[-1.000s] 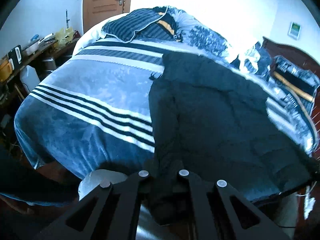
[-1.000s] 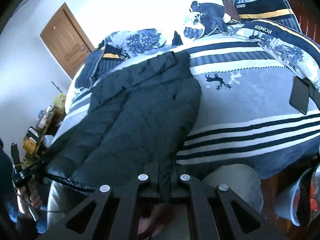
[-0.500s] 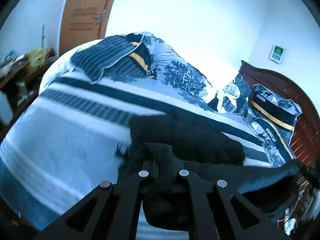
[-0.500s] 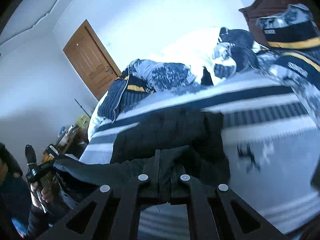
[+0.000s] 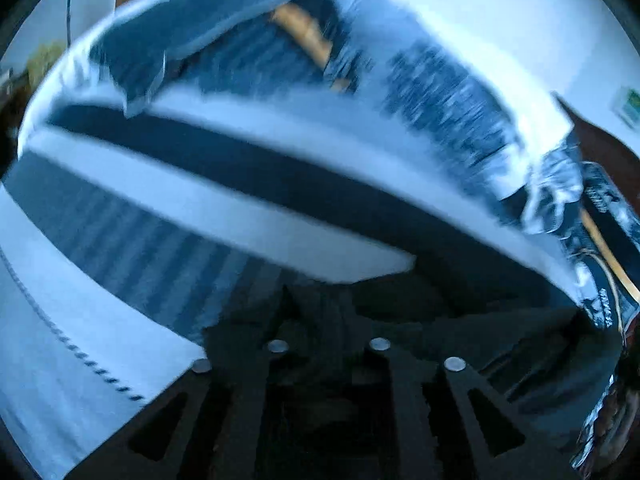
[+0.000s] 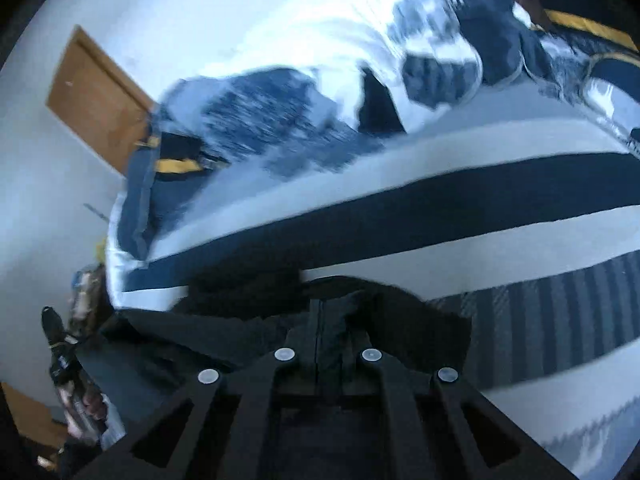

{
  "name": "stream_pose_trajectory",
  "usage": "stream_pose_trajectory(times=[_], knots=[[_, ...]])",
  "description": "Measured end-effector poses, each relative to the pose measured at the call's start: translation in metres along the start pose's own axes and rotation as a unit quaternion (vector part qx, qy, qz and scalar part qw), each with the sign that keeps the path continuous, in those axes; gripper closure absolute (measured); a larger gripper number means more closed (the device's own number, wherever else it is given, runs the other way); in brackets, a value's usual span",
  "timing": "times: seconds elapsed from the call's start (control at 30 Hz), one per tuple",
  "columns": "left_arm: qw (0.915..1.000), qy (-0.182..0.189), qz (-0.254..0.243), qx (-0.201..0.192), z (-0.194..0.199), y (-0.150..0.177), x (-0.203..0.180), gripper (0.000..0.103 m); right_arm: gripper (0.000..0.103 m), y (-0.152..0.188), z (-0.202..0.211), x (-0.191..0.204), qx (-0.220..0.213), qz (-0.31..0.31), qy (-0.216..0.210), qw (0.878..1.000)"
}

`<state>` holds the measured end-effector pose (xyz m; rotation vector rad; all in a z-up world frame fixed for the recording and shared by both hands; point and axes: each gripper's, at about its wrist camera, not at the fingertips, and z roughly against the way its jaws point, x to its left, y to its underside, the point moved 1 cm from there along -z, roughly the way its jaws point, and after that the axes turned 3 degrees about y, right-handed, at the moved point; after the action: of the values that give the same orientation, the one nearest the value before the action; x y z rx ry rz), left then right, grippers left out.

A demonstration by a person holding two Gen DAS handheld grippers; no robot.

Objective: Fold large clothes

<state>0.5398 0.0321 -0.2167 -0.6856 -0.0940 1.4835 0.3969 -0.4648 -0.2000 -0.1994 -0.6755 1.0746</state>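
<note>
A large black padded jacket (image 5: 440, 312) lies on the striped bed, folded over towards the pillows; it also shows in the right wrist view (image 6: 248, 312). My left gripper (image 5: 328, 340) is shut on the jacket's hem, low over the bed. My right gripper (image 6: 326, 344) is shut on the hem's other corner, fabric bunched between its fingers. The left gripper also shows at the left edge of the right wrist view (image 6: 60, 356), held by a hand. Both views are motion-blurred.
The bed's blue and white striped blanket (image 5: 168, 184) (image 6: 480, 200) fills both views. Patterned pillows and a quilt (image 5: 448, 92) (image 6: 260, 120) are heaped at the far side. A wooden door (image 6: 96, 96) and a dark headboard (image 5: 600, 140) stand beyond.
Both grippers have lifted the jacket's hem from the bed's near edge and carried it forward over the jacket towards the pillows, then down close to the blanket.
</note>
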Motion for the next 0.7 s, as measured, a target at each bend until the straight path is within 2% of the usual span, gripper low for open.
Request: stream_pose_trajectory(times=[0.07, 0.13, 0.17, 0.2, 0.23, 0.27, 0.3, 0.4, 0.5, 0.53, 0.57, 0.6, 0.63, 0.67, 0.7], knots=[[0.9998, 0.009, 0.006, 0.015, -0.007, -0.002, 0.006, 0.084, 0.094, -0.002, -0.024, -0.012, 0.022, -0.027, -0.015, 0.999], [0.9996, 0.028, 0.0, -0.006, 0.01, -0.003, 0.011, 0.079, 0.091, 0.001, -0.016, -0.023, 0.01, -0.072, -0.066, 0.995], [0.9991, 0.036, 0.005, -0.023, 0.024, -0.003, 0.016, 0.063, 0.077, 0.001, -0.001, -0.03, -0.018, -0.096, -0.105, 0.99], [0.9989, 0.028, 0.014, -0.034, 0.034, -0.004, 0.02, 0.032, 0.046, 0.003, 0.018, -0.035, -0.05, -0.107, -0.121, 0.986], [0.9983, 0.003, 0.025, -0.053, 0.048, -0.002, 0.025, 0.02, 0.026, 0.005, 0.03, -0.035, -0.067, -0.105, -0.11, 0.986], [0.9968, -0.01, 0.029, -0.074, 0.059, 0.0, 0.029, 0.014, 0.019, 0.01, 0.05, -0.033, -0.102, -0.09, -0.09, 0.986], [0.9955, -0.013, 0.029, -0.089, 0.068, 0.003, 0.031, 0.014, 0.019, 0.016, 0.063, -0.028, -0.117, -0.065, -0.08, 0.988], [0.9967, -0.01, 0.024, -0.077, 0.076, 0.013, 0.039, 0.014, 0.019, 0.03, 0.063, -0.024, -0.086, -0.04, -0.066, 0.993], [0.9986, -0.001, 0.034, -0.041, 0.054, 0.019, 0.039, 0.014, 0.022, 0.035, 0.033, -0.03, -0.036, -0.046, -0.03, 0.998], [0.999, 0.004, 0.036, -0.024, 0.042, 0.021, 0.037, 0.014, 0.023, 0.035, 0.023, -0.034, -0.019, -0.051, -0.034, 0.998], [0.9993, 0.008, 0.034, -0.011, 0.033, 0.022, 0.034, 0.014, 0.031, 0.035, 0.004, -0.038, 0.01, -0.057, -0.036, 0.998], [0.9996, -0.001, 0.028, -0.002, 0.024, 0.018, 0.028, 0.015, 0.052, 0.037, -0.005, -0.042, 0.024, -0.065, -0.024, 0.997], [0.9996, -0.013, 0.025, 0.0, 0.016, 0.016, 0.025, 0.021, 0.061, 0.037, -0.011, -0.045, 0.034, -0.071, -0.026, 0.997], [0.9996, -0.018, 0.023, 0.005, 0.012, 0.018, 0.022, 0.06, 0.085, 0.038, -0.014, -0.048, 0.043, -0.078, -0.04, 0.995], [0.9993, -0.022, 0.021, 0.02, 0.007, 0.016, 0.02, 0.1, 0.095, 0.037, -0.008, -0.049, 0.035, -0.08, -0.038, 0.995]])
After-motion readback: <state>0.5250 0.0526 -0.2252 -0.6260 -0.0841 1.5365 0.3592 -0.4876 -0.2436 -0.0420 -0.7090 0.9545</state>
